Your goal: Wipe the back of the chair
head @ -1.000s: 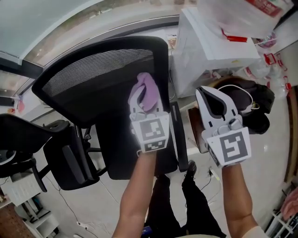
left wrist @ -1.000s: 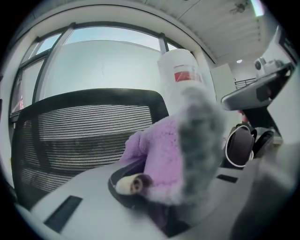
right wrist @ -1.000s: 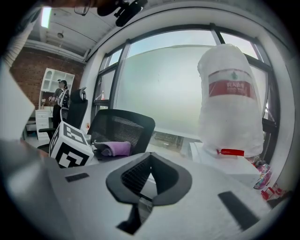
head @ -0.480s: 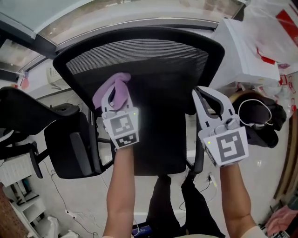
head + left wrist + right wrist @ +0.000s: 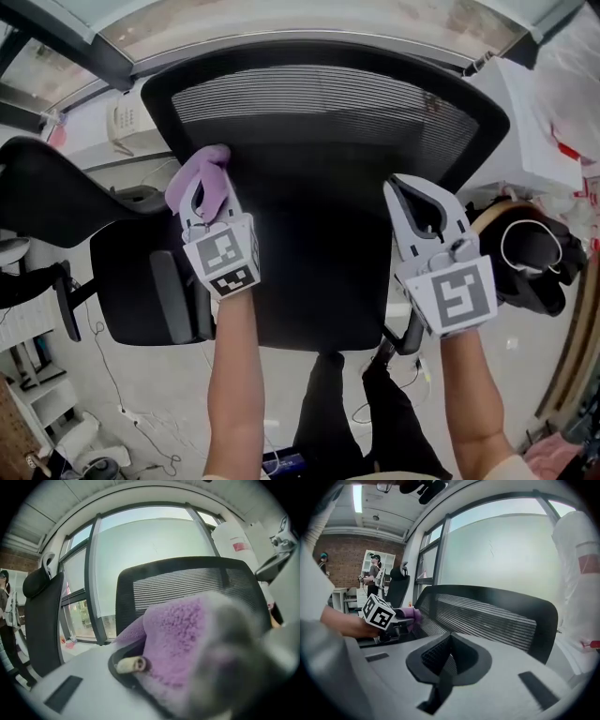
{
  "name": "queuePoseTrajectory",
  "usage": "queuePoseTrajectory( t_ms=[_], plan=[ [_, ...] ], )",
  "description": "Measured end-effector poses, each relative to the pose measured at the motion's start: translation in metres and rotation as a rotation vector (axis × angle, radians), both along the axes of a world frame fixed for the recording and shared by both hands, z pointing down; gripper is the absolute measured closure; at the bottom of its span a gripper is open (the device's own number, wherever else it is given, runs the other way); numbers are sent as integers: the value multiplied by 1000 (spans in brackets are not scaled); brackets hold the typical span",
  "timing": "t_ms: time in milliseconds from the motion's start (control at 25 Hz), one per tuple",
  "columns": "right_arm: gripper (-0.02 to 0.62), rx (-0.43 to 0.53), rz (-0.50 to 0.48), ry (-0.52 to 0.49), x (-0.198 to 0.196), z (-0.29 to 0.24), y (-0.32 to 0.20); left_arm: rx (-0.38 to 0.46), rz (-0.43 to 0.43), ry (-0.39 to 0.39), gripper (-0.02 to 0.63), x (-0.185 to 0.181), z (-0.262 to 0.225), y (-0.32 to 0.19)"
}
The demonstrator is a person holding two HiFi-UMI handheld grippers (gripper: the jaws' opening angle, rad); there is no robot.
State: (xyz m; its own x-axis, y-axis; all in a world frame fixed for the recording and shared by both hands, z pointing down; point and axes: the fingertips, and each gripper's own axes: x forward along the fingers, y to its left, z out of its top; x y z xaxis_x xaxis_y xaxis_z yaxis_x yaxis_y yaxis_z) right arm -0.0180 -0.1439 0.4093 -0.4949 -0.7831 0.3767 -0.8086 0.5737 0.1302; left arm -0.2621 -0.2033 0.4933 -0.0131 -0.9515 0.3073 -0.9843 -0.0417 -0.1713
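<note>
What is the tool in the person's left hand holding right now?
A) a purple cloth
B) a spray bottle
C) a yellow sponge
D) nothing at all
A: a fuzzy purple cloth is pinched between the fingers of the left gripper, up against the black mesh chair back.

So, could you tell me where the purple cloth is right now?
Head view, left of centre: the purple cloth is held in the left gripper, by the left edge of the chair back.
</note>
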Motion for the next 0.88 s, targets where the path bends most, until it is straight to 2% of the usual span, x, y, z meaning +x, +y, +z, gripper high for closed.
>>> queuePoseTrajectory(
  t_ms=[200,360,520,800,880],
  plan=[
    [601,16,22,6,21,1,-3,-7,33,15,568,20,13,-3],
    [601,35,50,18,53,-2,2,-21,76,42,568,67,17,-4],
    [601,3,123,1,97,-1,16,-28,146,81,568,138,19,-1],
    [601,-7,215,1,178,3,44,-44,365,130,568,306,20,33],
    [601,-9,237,4,197,3,51,-44,403,141,568,342,19,44]
  ],
)
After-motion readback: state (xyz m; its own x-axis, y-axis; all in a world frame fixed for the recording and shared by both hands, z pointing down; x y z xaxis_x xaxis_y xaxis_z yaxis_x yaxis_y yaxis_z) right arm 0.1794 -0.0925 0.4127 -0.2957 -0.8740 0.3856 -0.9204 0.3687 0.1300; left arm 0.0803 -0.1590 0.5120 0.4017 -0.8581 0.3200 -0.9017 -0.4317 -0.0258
